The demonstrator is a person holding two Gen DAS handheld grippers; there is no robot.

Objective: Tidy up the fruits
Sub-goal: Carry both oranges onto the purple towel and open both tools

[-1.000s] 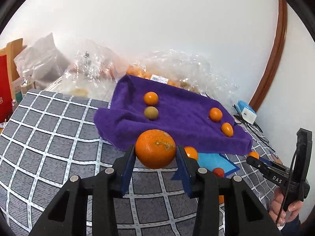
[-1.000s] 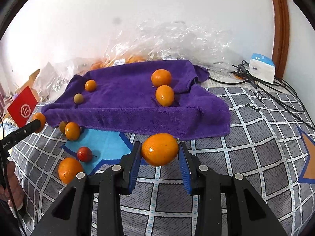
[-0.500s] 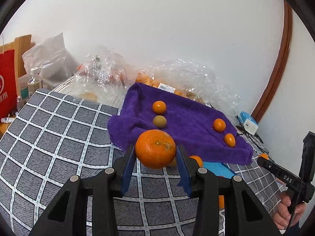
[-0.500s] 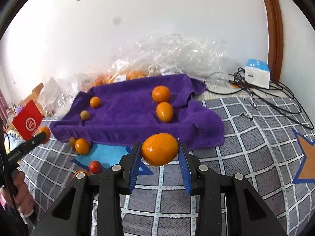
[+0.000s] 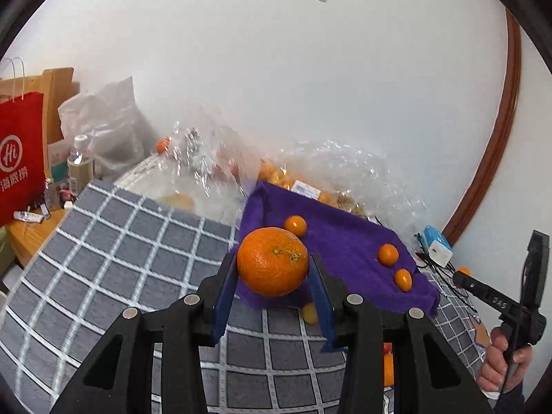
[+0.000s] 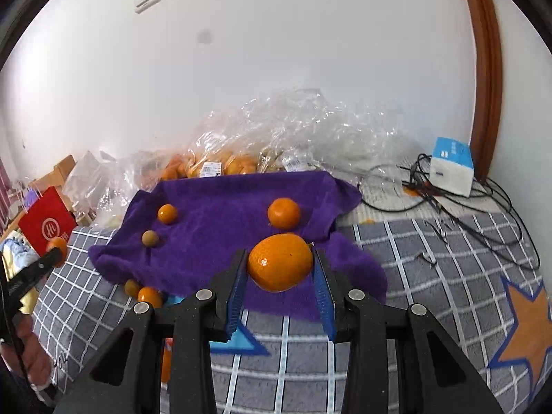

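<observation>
Gripping tight, the left gripper point(image 5: 273, 277) pinched a big dimpled orange point(image 5: 272, 261) between its blue pads, held in the air before the near-left edge of the purple towel point(image 5: 348, 252). Three small oranges sat on that cloth further right. Over on the other side, the right gripper point(image 6: 280, 277) squeezed a smooth mandarin point(image 6: 280, 262) just above the towel's front edge, and a white box point(image 6: 452, 165) lay among cables at far right.

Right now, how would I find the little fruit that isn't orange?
Look at the purple towel spread on the checked cover. Near its left edge sit two small round fruits; the dull brownish-green fruit is the lower one, just below a bright small orange.
</observation>
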